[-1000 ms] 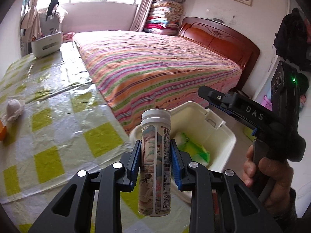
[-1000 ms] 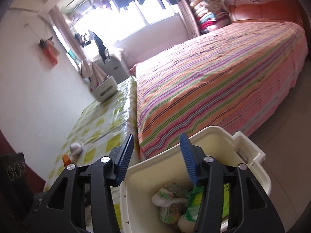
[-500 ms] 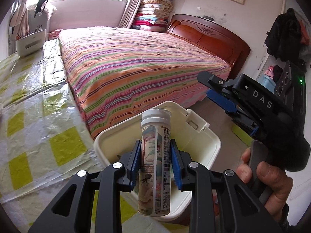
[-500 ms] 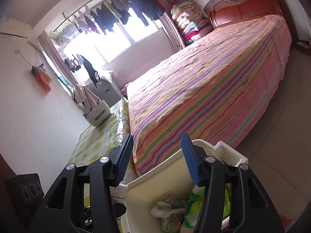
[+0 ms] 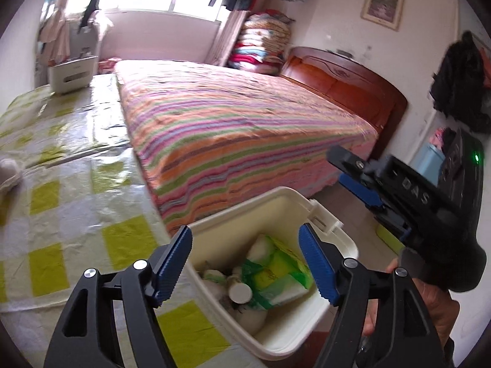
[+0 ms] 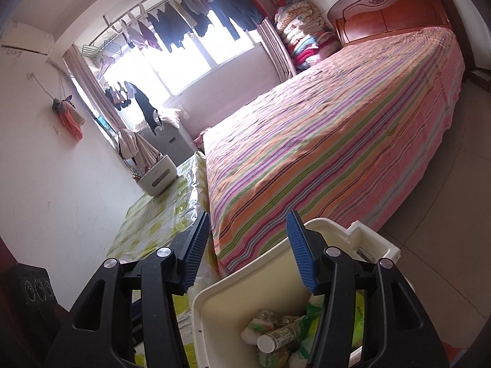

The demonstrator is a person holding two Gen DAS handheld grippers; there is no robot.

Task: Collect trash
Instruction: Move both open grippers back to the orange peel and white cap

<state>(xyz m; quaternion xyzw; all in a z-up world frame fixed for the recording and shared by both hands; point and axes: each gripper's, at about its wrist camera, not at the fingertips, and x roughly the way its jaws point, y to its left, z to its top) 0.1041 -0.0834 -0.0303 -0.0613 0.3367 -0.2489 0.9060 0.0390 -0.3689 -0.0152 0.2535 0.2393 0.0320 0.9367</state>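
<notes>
Now the left gripper [image 5: 245, 263] has just sprung wide, nothing between its pads; the tube [image 6: 280, 335] lies in the cream bin [image 5: 334, 224] beside the striped bed [image 5: 233, 128]. Right gripper [image 6: 248, 254] hangs parted, empty.

A home bedroom: striped bedspread on a wooden-headboard bed [image 5: 245, 128], folded quilts stacked [image 5: 264, 43], laundry hanging at the window [image 6: 196, 21].
</notes>
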